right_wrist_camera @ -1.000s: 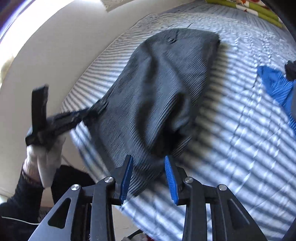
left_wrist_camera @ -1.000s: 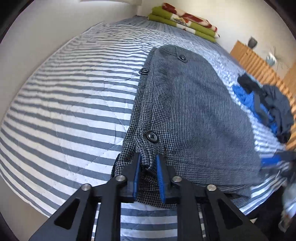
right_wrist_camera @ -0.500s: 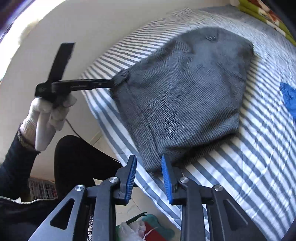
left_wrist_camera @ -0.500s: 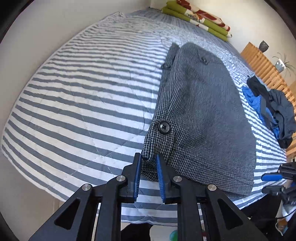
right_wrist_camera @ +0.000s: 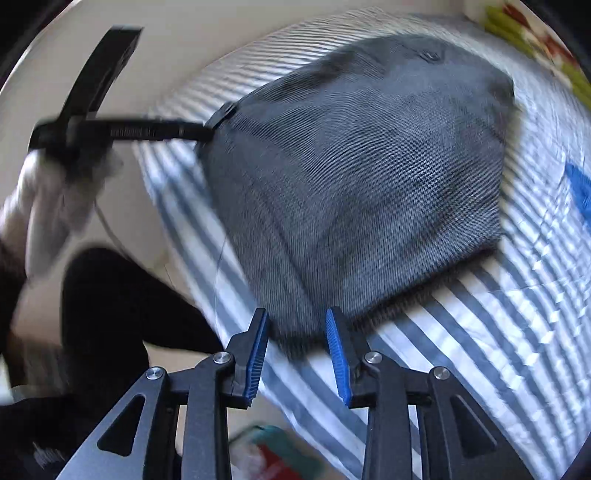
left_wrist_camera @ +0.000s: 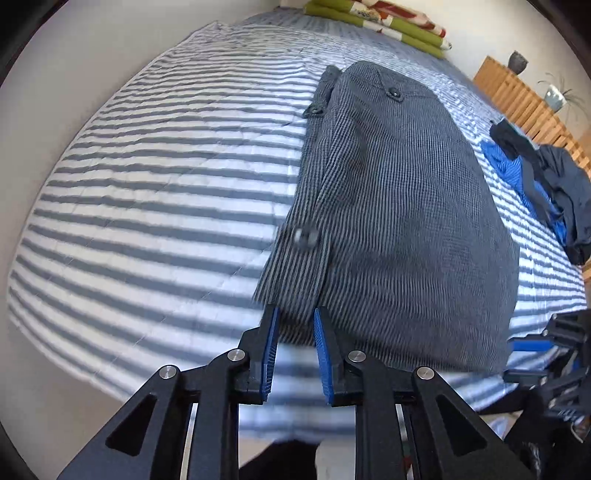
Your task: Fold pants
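Note:
The grey houndstooth pants (left_wrist_camera: 399,206) lie folded into a short rectangle on the striped bed (left_wrist_camera: 147,184). My left gripper (left_wrist_camera: 295,314) is at their near left corner, just below a black button (left_wrist_camera: 306,234), its blue pads narrowly apart with the fabric edge between them. In the right wrist view the same gripper (right_wrist_camera: 208,129) pinches that corner of the pants (right_wrist_camera: 369,166), held by a white-gloved hand (right_wrist_camera: 44,206). My right gripper (right_wrist_camera: 295,321) stands open at the near right corner, with the cloth edge lying just past its tips. It also shows at the frame edge as the right gripper (left_wrist_camera: 532,347).
A heap of dark and blue clothes (left_wrist_camera: 546,177) lies on the bed to the right of the pants. Folded green blankets (left_wrist_camera: 388,22) sit at the far end. A slatted wooden unit (left_wrist_camera: 517,96) stands beyond. The bed's near edge drops to the floor, with coloured items (right_wrist_camera: 280,450) below.
The pants have come down from a bulging heap to lie flatter on the bed. The right gripper's jaws have widened slightly since half a second ago. Both views have drawn back a little.

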Demonstrator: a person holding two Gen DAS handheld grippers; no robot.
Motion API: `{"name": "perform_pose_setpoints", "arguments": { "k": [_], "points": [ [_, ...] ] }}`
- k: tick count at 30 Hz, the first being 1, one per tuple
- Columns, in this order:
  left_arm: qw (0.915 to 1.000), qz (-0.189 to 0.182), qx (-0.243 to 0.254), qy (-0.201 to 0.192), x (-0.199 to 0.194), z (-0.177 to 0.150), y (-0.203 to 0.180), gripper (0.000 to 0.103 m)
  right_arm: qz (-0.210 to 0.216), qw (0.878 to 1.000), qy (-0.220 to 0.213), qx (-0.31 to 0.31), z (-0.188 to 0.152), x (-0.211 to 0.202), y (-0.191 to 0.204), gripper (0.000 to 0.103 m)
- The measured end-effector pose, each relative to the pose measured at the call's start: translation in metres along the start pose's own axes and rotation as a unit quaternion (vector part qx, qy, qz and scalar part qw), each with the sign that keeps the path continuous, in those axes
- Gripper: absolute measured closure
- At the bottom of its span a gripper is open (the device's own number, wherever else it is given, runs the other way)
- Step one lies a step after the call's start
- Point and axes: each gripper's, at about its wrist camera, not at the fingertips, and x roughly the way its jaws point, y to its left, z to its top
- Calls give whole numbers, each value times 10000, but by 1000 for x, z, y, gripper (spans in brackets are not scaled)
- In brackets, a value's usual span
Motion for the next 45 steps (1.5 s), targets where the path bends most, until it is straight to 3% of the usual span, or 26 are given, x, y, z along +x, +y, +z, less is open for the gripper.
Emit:
{"name": "perform_pose_setpoints", "arguments": {
  "k": [2, 4, 6, 10, 17, 18, 19, 22, 27, 29, 30, 32, 33, 36, 39, 45],
  "points": [
    [9997, -22, 122, -187, -15, 14, -6, 80, 150, 9994, -183, 258, 4, -17, -16, 73],
    [9987, -75, 274, -431, -26, 38, -16, 62, -32, 9972, -526, 532, 19, -38, -38, 73],
    [9972, -14, 398, -634, -26, 68, -29, 52, -228, 9932, -792, 825, 33, -53, -60, 72],
    [9974, -39, 408, -589, 6, 132, -46, 52, -371, 9836, -1123, 1365, 50, -76, -102, 66],
    [9984, -387, -87, -408, 77, 213, -51, 52, -419, 9725, -1113, 2003, 57, -53, -150, 65],
    [9987, -363, -61, -350, 87, 219, -52, 55, -426, 9723, -1078, 2030, 54, -52, -154, 65],
    [9989, -349, -21, -310, 100, 222, -57, 69, -430, 9719, -1056, 2060, 56, -43, -152, 65],
    [9990, -223, 12, -387, 113, 222, -53, 90, -445, 9711, -1006, 2118, 53, -37, -162, 65],
    [9936, -128, -224, -1104, 81, 202, -43, 92, -430, 9706, -1017, 2140, 53, -34, -167, 65],
    [9934, 61, -295, -1104, 84, 194, -40, 91, -407, 9729, -976, 2055, 55, -31, -163, 65],
    [9936, 118, -323, -1081, 90, 193, -38, 90, -455, 9739, -957, 2006, 56, -29, -161, 65],
    [9961, 324, -30, -817, 107, 196, -40, 79, -457, 9752, -904, 1966, 58, -24, -157, 65],
    [9971, 356, 47, -674, 108, 197, -39, 67, -450, 9752, -883, 1978, 58, -23, -154, 65],
    [9960, 200, -188, -845, 76, 189, -24, 63, -321, 9775, -932, 1862, 51, -30, -137, 65],
    [9971, -112, -236, -721, 41, 160, -5, 44, -136, 9818, -877, 1680, 37, -35, -111, 65],
    [9996, -172, -207, -101, 20, 74, 12, 43, 533, 9839, -468, 1639, -2, -9, -56, 65]
  ]
}}
